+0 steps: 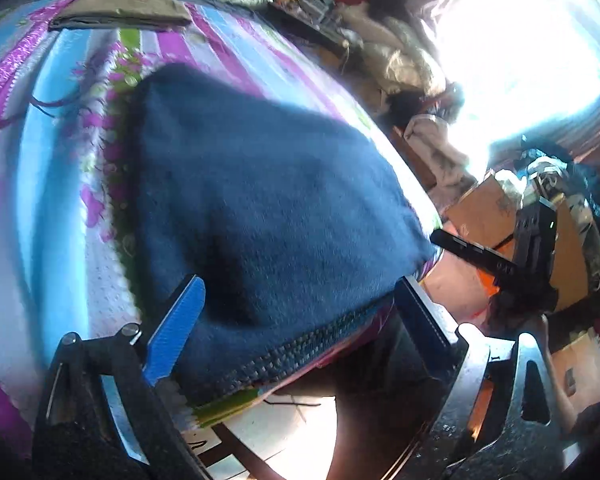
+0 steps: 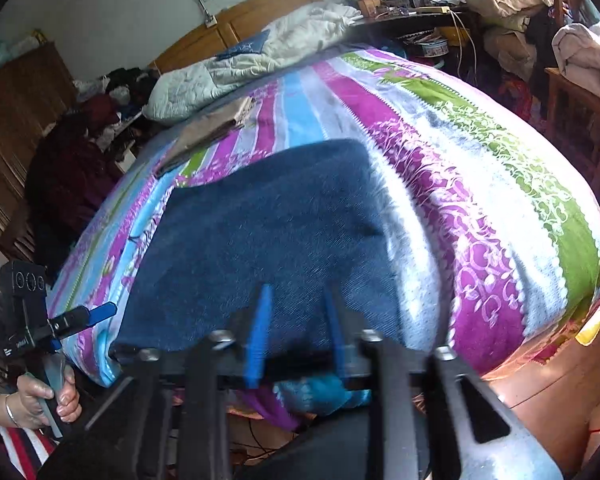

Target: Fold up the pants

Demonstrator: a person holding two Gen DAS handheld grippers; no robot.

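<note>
Dark blue denim pants (image 1: 260, 200) lie folded into a short, flat stack on the striped bedspread (image 1: 52, 184), with the stitched hem at the bed's near edge. My left gripper (image 1: 300, 284) is wide open, its blue pads (image 1: 176, 332) on either side of that hem, and nothing is pinched. In the right wrist view the pants (image 2: 260, 232) spread out ahead of my right gripper (image 2: 296, 320). Its blue fingers (image 2: 260, 332) stand a narrow gap apart over the near edge, with flat denim showing between them. The right gripper (image 1: 472, 250) also shows beside the pants' corner.
A folded tan garment (image 2: 212, 128) and a crumpled pale quilt (image 2: 260, 60) lie at the far end of the bed. A cluttered desk (image 2: 420, 12) and piled bedding stand to the right. Cardboard boxes (image 1: 488, 208) sit on the floor. A person's hand (image 2: 48, 400) holds the left gripper's handle.
</note>
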